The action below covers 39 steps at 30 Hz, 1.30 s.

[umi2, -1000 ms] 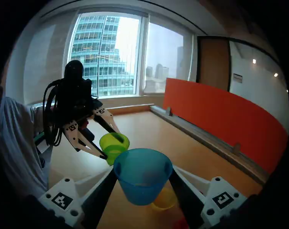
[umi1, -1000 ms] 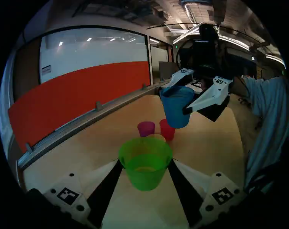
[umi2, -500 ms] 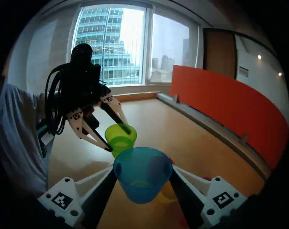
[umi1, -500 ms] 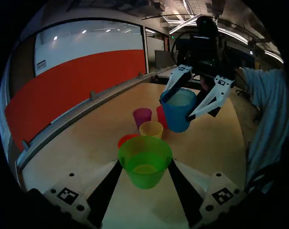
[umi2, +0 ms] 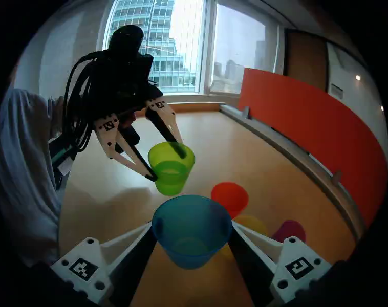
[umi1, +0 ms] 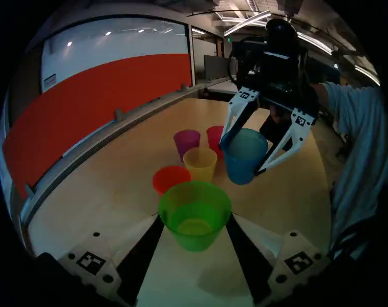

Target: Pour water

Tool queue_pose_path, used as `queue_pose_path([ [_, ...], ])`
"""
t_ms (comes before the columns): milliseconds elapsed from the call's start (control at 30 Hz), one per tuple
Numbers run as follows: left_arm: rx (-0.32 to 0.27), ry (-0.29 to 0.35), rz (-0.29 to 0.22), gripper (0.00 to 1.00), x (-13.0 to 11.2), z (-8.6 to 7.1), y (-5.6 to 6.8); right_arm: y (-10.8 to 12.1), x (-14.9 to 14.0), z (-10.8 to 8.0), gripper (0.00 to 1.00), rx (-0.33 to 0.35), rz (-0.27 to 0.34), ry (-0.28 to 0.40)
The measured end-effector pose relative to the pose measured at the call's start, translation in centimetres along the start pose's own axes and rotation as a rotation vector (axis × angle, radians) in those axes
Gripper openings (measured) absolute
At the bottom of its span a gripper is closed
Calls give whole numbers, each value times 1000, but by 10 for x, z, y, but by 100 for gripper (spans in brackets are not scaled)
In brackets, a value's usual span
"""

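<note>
My left gripper (umi1: 194, 225) is shut on a green cup (umi1: 195, 215) with a little liquid at its bottom, held upright above the wooden table (umi1: 122, 169). Across from it, my right gripper (umi1: 255, 161) is shut on a blue cup (umi1: 243, 156), also upright and held off the table. In the right gripper view the blue cup (umi2: 192, 230) sits between my right gripper (umi2: 192, 240) fingers, and the green cup (umi2: 171, 168) hangs in the left gripper (umi2: 166, 165) farther off.
Several small cups stand on the table between the grippers: orange (umi1: 171, 179), yellow (umi1: 200, 162), magenta (umi1: 187, 142) and red (umi1: 215, 139). An orange partition wall (umi1: 91, 97) runs along the table's far side. A person's light sleeve (umi1: 360, 153) is at the right.
Both grippers have tilted down toward the table, so the standing cups have come into sight. The blue cup has sunk lower and closer to the green cup. Both cups stay gripped.
</note>
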<state>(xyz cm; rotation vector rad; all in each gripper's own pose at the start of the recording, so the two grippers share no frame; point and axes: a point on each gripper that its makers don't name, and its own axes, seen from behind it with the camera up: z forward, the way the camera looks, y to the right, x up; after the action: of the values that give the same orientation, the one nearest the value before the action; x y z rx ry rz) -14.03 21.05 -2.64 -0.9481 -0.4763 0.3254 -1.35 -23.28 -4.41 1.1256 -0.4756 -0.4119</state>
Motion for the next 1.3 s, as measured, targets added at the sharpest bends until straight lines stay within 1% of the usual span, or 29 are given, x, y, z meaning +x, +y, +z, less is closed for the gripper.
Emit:
queue_pose_path([
  [400,-21,-74,27,85,-20,19,2,-2,-26,13,92,21,-7,-52],
  [667,-31,-110,37,85,-33,31,2,-1,-33,18,92,24,-14,-67],
  [967,-39,-132,42,85,-45,42,4,-2,-34,22,92,29,-11,-71],
  [1300,-43,-132,31,85,-50,45,6,-2,-34,24,92,27,-7,-73],
])
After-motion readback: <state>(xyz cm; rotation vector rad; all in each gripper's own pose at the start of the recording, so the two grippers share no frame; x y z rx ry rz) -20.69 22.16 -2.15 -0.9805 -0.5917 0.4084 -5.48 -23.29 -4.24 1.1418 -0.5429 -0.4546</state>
